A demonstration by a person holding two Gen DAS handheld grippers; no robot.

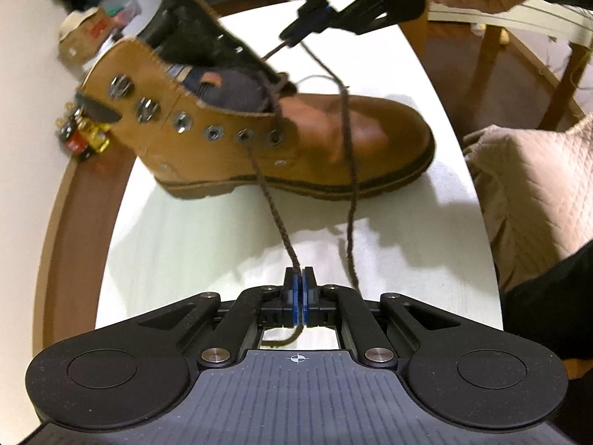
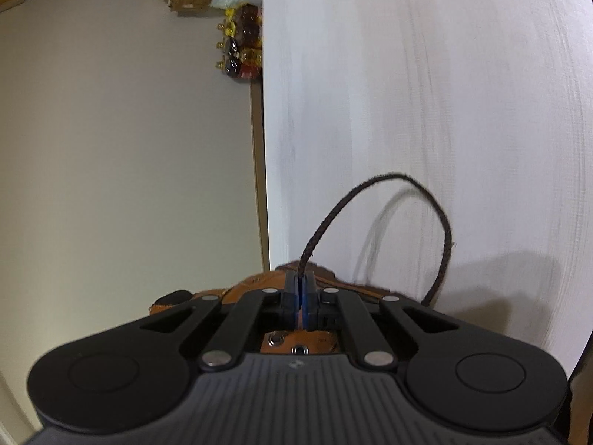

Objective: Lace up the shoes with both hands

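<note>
A tan leather boot (image 1: 259, 126) lies on the white table (image 1: 207, 244), toe to the right, its upper eyelets unlaced. A dark brown lace (image 1: 274, 215) runs from a lower eyelet down to my left gripper (image 1: 298, 278), which is shut on it. Above the boot's tongue, my right gripper (image 1: 292, 37) is shut on the other lace strand (image 1: 343, 85), with a hand behind it. In the right wrist view, my right gripper (image 2: 299, 278) pinches the lace (image 2: 370, 185), whose free end loops right and down. The boot (image 2: 267, 285) shows just below the fingers.
Small bottles (image 1: 83, 137) and a cardboard box (image 1: 87, 33) sit on the floor left of the table. A quilted beige cushion (image 1: 530, 189) is at the right edge, with a wooden chair (image 1: 519, 37) behind it. A dark sleeve (image 1: 556, 296) is at lower right.
</note>
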